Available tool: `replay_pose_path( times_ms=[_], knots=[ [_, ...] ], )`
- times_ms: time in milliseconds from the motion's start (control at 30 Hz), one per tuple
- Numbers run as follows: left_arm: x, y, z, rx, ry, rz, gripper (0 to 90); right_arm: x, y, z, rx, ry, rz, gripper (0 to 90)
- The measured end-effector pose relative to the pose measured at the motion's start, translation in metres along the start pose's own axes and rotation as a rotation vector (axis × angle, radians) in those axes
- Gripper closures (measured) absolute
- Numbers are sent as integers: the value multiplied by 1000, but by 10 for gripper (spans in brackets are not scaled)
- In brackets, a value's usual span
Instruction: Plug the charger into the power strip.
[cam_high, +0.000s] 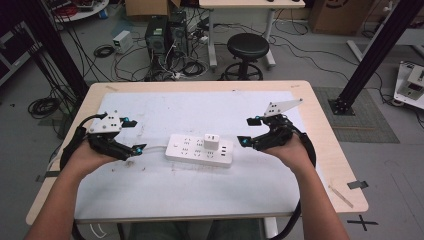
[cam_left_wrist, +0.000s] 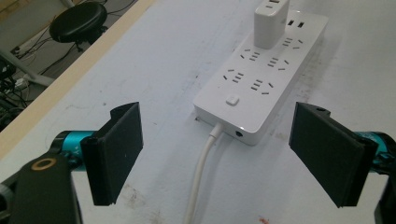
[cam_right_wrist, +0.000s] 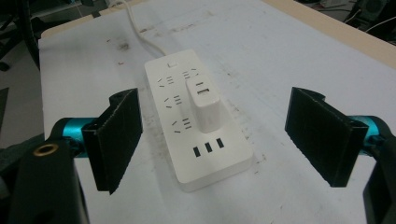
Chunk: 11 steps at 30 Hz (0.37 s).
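Observation:
A white power strip (cam_high: 199, 150) lies in the middle of the table on a pale sheet (cam_high: 200, 185). A white charger block (cam_high: 210, 139) is plugged into it near its right end. The strip's white cord (cam_left_wrist: 201, 172) leaves its left end. My left gripper (cam_high: 134, 135) hovers open just left of the strip (cam_left_wrist: 259, 84), jaws wide apart with nothing between them. My right gripper (cam_high: 248, 131) stands open just right of the strip (cam_right_wrist: 196, 121), facing the charger (cam_right_wrist: 204, 106). The charger (cam_left_wrist: 271, 23) stands upright.
The wooden table (cam_high: 327, 145) ends close behind and beside the sheet. Beyond it on the floor are a black stool (cam_high: 247, 50), computer towers (cam_high: 164, 32) and tangled cables. Black frame posts (cam_high: 372, 55) stand at both sides.

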<state>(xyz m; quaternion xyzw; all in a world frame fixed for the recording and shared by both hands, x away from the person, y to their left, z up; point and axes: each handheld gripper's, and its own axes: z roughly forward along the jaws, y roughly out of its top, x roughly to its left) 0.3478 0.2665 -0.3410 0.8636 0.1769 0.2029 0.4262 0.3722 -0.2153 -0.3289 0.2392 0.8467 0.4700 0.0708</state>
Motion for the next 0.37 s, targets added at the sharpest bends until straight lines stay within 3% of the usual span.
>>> replay_pose_path(
  times_ms=[367],
  knots=[
    [1, -1, 0, 0, 4, -5, 175, -1, -1, -5, 8, -13, 2, 195]
  ],
)
